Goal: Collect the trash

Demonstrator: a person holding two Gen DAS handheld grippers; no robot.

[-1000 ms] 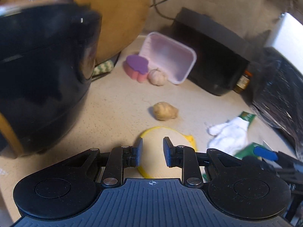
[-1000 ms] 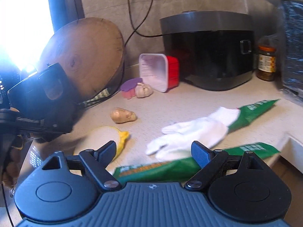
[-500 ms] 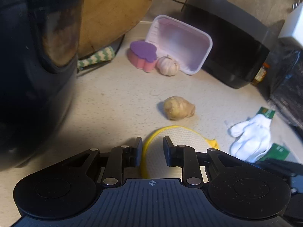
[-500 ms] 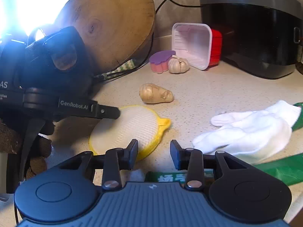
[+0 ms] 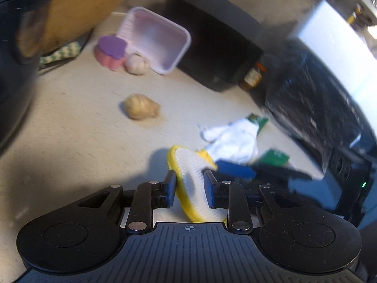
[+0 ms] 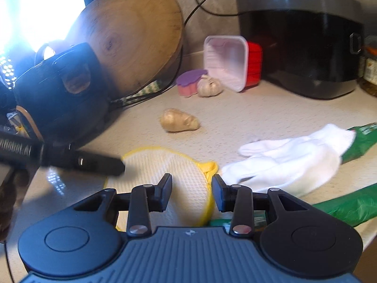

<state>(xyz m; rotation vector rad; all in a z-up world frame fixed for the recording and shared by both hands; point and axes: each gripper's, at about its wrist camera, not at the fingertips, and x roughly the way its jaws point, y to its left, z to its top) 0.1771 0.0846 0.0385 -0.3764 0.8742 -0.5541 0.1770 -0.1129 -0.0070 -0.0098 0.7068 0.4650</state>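
Left gripper [image 5: 187, 184] closing, pinching yellow-rimmed white pad [image 5: 192, 176], tilted up off counter [image 5: 70, 129]. Right gripper [image 6: 191, 189] fingers spread, nothing pinched; white glove [image 6: 289, 158] at its two o'clock.

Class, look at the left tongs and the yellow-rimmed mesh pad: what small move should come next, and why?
Probably finish the squeeze, then lift slightly. The left tongs are closing with the yellow-rimmed mesh pad between them, tilted up off the counter, its far edge beside the white glove.
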